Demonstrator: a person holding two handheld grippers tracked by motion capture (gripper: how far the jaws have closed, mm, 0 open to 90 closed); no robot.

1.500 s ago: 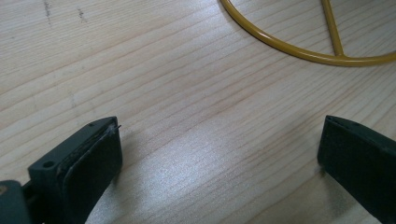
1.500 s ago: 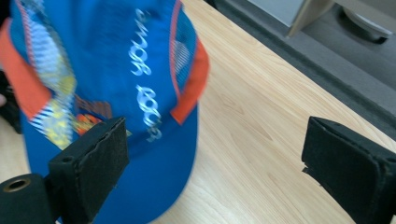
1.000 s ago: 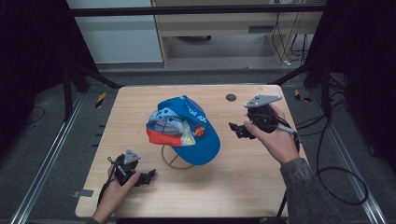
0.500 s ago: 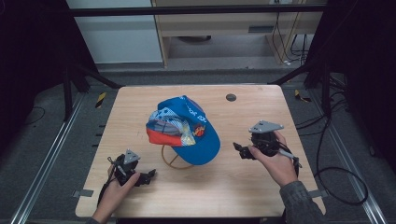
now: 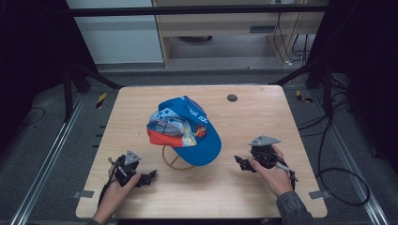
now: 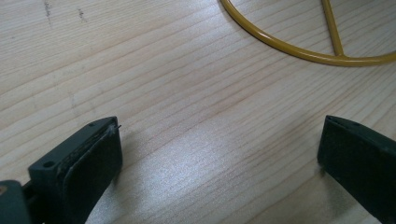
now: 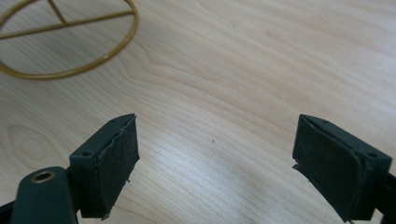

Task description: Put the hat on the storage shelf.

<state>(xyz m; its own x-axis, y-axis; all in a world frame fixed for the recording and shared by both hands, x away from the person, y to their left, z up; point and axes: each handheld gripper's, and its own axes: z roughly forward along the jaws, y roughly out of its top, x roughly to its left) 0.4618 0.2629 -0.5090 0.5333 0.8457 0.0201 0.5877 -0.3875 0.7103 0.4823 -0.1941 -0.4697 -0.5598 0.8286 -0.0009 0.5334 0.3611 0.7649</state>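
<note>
My left gripper [image 5: 149,177] rests low on the wooden table [image 5: 141,108] near its front left corner, jaws spread wide with nothing between them; in the left gripper view bare wood grain lies between the two black pads [image 6: 88,163], and the arc of the yellow wire stand [image 6: 299,46] curves across the top edge, apart from the pads.

Toward the middle, the blue cap [image 5: 187,129] sits perched on that wire stand [image 5: 174,161], its brim pointing toward my side of the table and overhanging the stand's ring (the patterned panel and a red-orange band face my left hand). The stand's ring lies flat on the wood between my two grippers, touching neither.

Behind the cap, a small dark round mark [image 5: 232,98] sits in the tabletop near the far edge.

On the right, my right gripper [image 5: 239,162] lies just beside the cap's brim, not touching it, jaws likewise released and empty. In the right gripper view the stand's ring [image 7: 70,70] shows up at the upper left, with open table between it and the pads [image 7: 112,163].
</note>
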